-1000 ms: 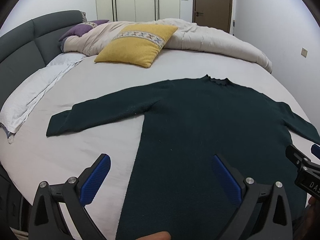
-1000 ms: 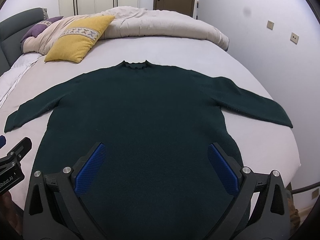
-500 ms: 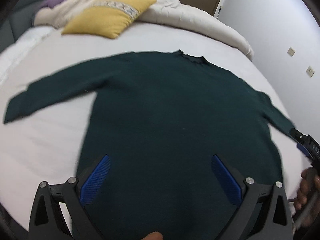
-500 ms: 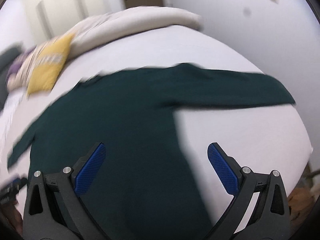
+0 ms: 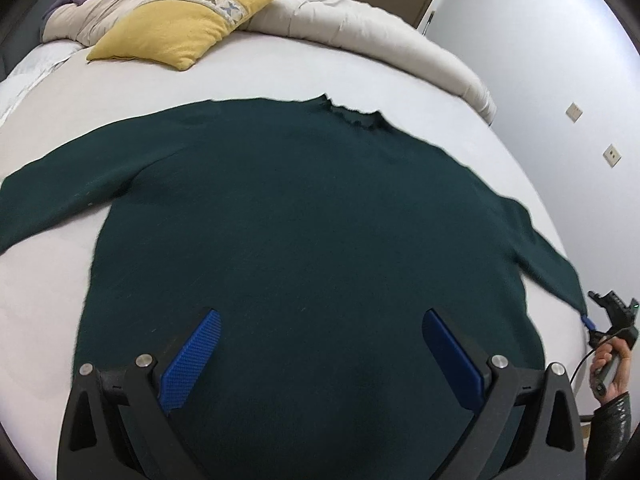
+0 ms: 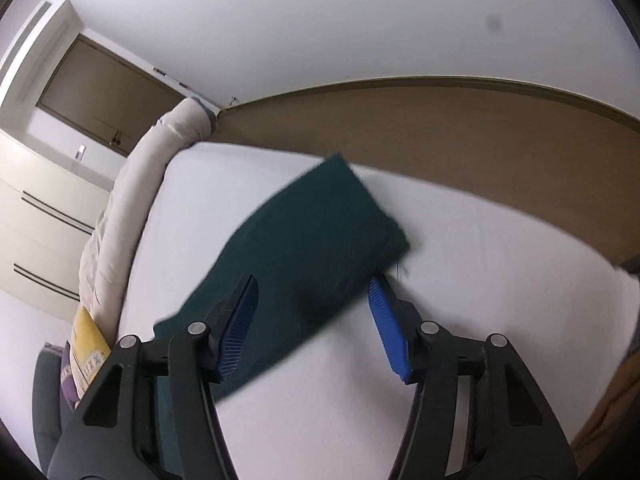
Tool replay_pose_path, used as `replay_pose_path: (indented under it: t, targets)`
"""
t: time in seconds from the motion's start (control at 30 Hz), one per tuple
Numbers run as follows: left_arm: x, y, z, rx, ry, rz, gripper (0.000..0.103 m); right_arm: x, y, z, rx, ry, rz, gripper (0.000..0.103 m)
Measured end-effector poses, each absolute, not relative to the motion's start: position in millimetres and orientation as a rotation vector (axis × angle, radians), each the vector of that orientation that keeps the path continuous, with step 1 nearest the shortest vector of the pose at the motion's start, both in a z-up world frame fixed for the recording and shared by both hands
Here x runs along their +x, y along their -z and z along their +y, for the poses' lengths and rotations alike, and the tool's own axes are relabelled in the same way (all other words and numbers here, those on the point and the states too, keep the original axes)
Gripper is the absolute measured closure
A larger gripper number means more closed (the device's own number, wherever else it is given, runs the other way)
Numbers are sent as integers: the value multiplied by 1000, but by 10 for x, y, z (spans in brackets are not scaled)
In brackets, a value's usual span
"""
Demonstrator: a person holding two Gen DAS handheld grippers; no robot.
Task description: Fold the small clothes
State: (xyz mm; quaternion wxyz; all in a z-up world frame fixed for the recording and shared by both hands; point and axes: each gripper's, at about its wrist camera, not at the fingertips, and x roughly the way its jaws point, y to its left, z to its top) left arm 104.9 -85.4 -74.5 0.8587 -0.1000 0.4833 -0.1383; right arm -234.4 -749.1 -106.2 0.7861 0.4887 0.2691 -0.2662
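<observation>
A dark green sweater [image 5: 304,216] lies flat, front up, on a white bed [image 5: 48,288], sleeves spread to both sides. My left gripper [image 5: 320,344] is open and empty, hovering above the sweater's lower body. My right gripper [image 6: 314,312] is open, its blue pads [image 6: 384,316] on either side of the right sleeve's cuff end [image 6: 320,236], just above the sheet. The right gripper also shows at the far right of the left wrist view [image 5: 608,320], at the sleeve's tip.
A yellow pillow [image 5: 188,28] and a rolled beige duvet [image 5: 360,20] lie at the head of the bed. The bed's right edge [image 6: 520,216] drops to a brown floor [image 6: 440,128]. A white wall with sockets [image 5: 574,111] stands to the right.
My right gripper has swung right, from over the sweater's body to the right sleeve cuff. My left gripper has shifted right and now sits over the middle of the hem area.
</observation>
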Motion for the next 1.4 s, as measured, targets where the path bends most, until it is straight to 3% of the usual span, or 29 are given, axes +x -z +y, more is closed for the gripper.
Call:
replay_pose_path:
  t: [0.07, 0.17, 0.2, 0.4, 0.6, 0.8, 0.93, 1.07, 1.1, 1.23, 1.4]
  targets:
    - [1083, 762, -878, -213, 299, 1019, 0, -2199, 1140, -7651, 1078, 564, 568, 53]
    - [1139, 799, -883, -239, 323, 1028, 3, -1972, 1212, -7814, 1048, 579, 590, 84]
    - [1164, 818, -861, -259, 334, 1035, 8, -1902, 1232, -7853, 1035, 582, 600, 88]
    - [1259, 865, -634, -345, 360, 1041, 24, -1261, 622, -7481, 829, 562, 578, 91]
    - [1343, 836, -417, -422, 384, 1016, 26, 51, -96, -6044, 461, 320, 601, 92]
    - [1410, 871, -73, -498, 378, 1003, 26, 1298, 191, -4243, 209, 67, 739, 92]
    - [1500, 979, 67, -533, 373, 1024, 26, 1764, 805, -3353, 159, -15, 880, 86]
    - [1597, 1049, 19, -549, 395, 1042, 24, 1419, 1115, -2925, 180, -103, 852, 43]
    - [1634, 1059, -36, -551, 407, 1043, 23, 1207, 1097, -2941, 207, -119, 829, 38]
    - [1787, 1069, -407, -518, 453, 1057, 23, 395, 909, -3237, 242, -105, 729, 37]
    - [2241, 1164, -1092, -398, 466, 1118, 27, 203, 835, -4296, 395, 70, 695, 37]
